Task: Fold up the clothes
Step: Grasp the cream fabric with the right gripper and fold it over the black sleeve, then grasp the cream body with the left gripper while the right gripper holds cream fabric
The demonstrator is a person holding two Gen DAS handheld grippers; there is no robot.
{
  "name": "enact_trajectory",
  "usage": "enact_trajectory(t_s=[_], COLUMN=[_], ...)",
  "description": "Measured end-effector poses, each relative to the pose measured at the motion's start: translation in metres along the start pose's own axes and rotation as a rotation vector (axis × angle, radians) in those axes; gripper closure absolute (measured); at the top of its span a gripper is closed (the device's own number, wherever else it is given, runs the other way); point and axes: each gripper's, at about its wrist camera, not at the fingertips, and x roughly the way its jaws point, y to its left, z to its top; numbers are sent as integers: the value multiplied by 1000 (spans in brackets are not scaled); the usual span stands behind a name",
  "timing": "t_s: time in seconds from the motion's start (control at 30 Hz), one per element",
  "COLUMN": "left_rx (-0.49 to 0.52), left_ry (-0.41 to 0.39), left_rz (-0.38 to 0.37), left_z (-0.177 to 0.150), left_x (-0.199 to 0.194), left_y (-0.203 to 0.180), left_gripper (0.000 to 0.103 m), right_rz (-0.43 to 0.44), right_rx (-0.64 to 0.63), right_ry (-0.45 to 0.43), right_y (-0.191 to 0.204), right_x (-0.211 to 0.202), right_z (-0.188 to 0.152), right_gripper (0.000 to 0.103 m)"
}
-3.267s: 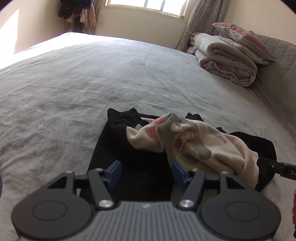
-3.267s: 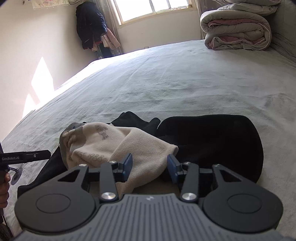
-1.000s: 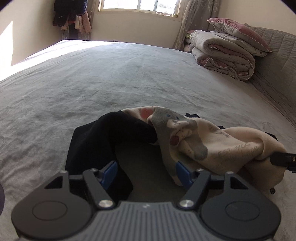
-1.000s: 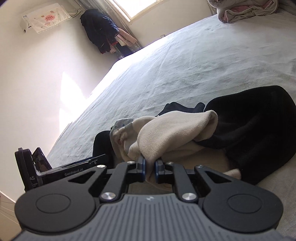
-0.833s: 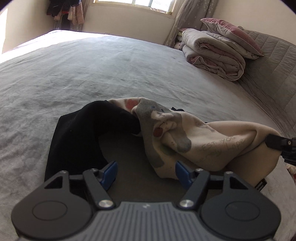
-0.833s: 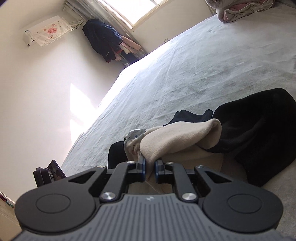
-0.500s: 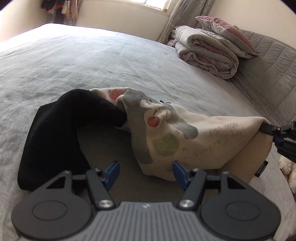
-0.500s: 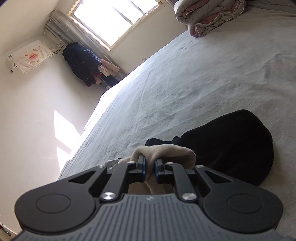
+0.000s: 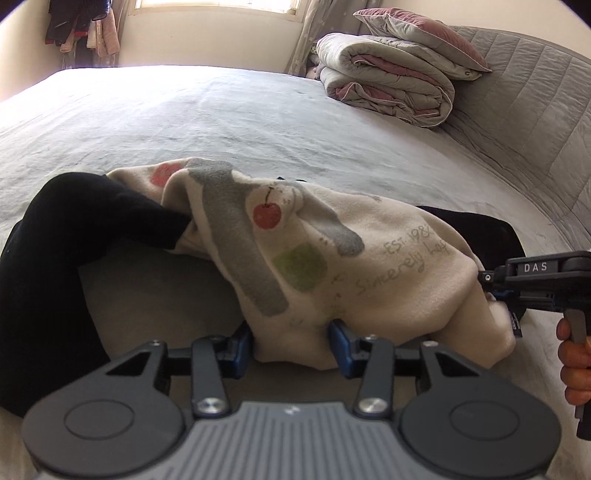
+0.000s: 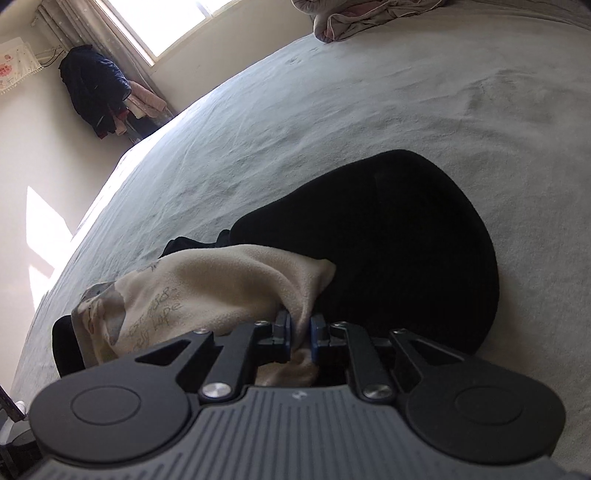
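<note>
A cream fleece garment [image 9: 369, 266] with a grey rabbit and cherry print lies stretched over a black garment [image 9: 55, 266] on the bed. My left gripper [image 9: 291, 343] has the cream hem between its blue pads. Its jaws are closing, and no firm pinch shows. In the right wrist view my right gripper [image 10: 300, 332] is shut on a fold of the cream garment [image 10: 229, 280], its jaws just easing apart. The black garment [image 10: 406, 240] spreads beyond it. The right gripper [image 9: 489, 286] also shows at the cream garment's right end, held by a hand [image 9: 572, 362].
The grey bed sheet [image 9: 221, 122] runs wide and flat beyond the clothes. A folded duvet [image 9: 388, 88] with a pillow [image 9: 417, 33] sits at the far right by the quilted headboard [image 9: 535, 110]. Clothes [image 10: 96, 88] hang in the far corner near the window.
Both grippers came lower and closer to the bed. The cream garment now lies stretched between them. The left jaws narrowed around its hem; the right keeps its pinch.
</note>
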Motion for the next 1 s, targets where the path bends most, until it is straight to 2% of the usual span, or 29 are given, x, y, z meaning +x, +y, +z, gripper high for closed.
enact_trajectory(t_s=[0.13,0.27,0.3,0.33,0.4,0.6,1.0], left_rx=[46,76,75,69,56,-1,-60], left_ry=[-27,-67,-79,-90,-114,-161,-221], left_rz=[1,3,1,-4,-14,-51,-107], left_z=[1,5,6,7,9,12,20], left_x=[-6,-17,-20,-24,-34,-62,-90], left_y=[-3,-6,-6,-6,-5,1,2], left_gripper=[78,83,83,83,84,85,85], right_rz=[-16,-1,8,27,67,117,122], right_rx=[-43,-59,-60,-66,-78,-150,-211], right_ry=[-17,-22,-23,-22,-21,34,85], right_y=[4,5,5,6,10,25,25], right_x=[-8,-26,-32,-37,-48,-55,-43], right_z=[4,5,5,3,0,-19,-40], right_gripper=[84,79,72,59,55,55,55])
